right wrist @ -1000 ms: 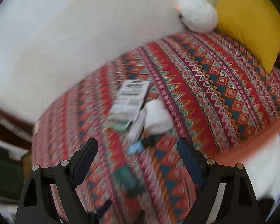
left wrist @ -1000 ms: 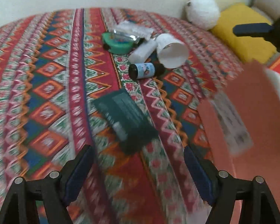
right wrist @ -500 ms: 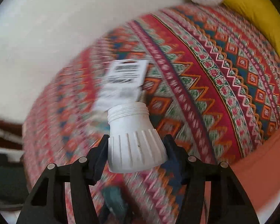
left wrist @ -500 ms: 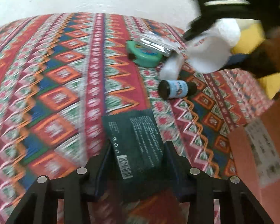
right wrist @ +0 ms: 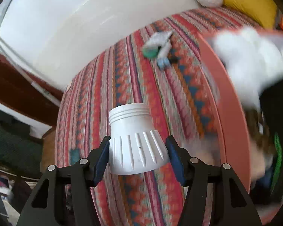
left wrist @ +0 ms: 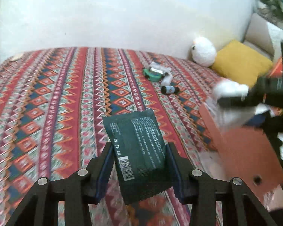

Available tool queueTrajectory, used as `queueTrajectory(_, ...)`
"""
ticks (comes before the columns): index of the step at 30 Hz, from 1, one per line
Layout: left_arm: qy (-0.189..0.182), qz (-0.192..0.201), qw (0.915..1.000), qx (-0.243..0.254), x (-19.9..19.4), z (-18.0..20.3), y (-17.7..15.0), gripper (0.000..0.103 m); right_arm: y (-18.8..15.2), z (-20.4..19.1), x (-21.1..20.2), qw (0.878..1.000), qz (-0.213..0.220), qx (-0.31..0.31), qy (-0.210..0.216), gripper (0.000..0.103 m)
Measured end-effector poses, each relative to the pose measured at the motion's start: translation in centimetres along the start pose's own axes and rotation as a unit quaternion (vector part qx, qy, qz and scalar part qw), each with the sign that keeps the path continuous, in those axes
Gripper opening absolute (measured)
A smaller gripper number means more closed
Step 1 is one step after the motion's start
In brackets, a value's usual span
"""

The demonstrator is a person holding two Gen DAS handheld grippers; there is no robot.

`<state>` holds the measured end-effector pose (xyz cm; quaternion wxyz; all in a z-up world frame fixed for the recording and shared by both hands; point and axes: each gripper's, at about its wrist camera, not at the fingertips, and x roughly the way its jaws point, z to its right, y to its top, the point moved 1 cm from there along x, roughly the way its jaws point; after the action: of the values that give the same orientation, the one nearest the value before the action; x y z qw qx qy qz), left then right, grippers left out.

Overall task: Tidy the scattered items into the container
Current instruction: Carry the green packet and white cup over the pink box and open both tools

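Two tongs full — left tongs (left wrist: 139, 166) pinch dark packet (left wrist: 136, 146), right tongs (right wrist: 138, 158) white cap (right wrist: 136, 141) — beside the box rim (right wrist: 234, 113)

**Materials and finishes**

Bedspread (left wrist: 47, 103): woven cloth, matt, patterned in zigzags.
Dark green sachet (left wrist: 135, 146), lower centre of the left view: smooth foil-like film, faint sheen, printed text.
White ribbed cap (right wrist: 135, 146), lower centre of the right view: moulded plastic, matt, threaded neck.
Container (left wrist: 245, 150), right: salmon board-like wall, matt.
Yellow cushion (left wrist: 241, 62): plain cloth.
White plush toy (left wrist: 203, 50): fluffy pile.
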<state>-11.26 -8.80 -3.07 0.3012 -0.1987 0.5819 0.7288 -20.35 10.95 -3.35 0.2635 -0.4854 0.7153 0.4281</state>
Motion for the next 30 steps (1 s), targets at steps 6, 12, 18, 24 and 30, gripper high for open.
queueTrajectory(6, 0.004, 0.028, 0.9994, 0.019, -6.4, 2.2, -2.5, 0.047, -7.9, 1.6, -4.7, 1.000, 0.017, 0.003, 0.005, 0.062)
queueTrajectory(12, -0.010, 0.037, 0.9976, 0.057, -10.0, 6.1, -4.7, 0.047, -13.6, 3.2, -10.4, 0.999, 0.052, -0.002, 0.005, 0.062)
queueTrajectory(18, -0.031, 0.032, 0.9947, 0.092, -12.1, 10.4, -6.8, 0.047, -17.8, 5.9, -16.2, 0.995, 0.097, 0.001, -0.013, 0.062)
queueTrajectory(24, -0.077, 0.026, 0.9881, 0.130, -12.9, 15.5, -7.1, 0.047, -18.6, 9.0, -20.8, 0.986, 0.153, 0.021, -0.056, 0.062)
queueTrajectory(30, -0.125, 0.027, 0.9756, 0.179, -12.3, 22.1, -5.2, 0.047, -17.6, 11.8, -24.8, 0.973, 0.210, 0.043, -0.089, 0.062)
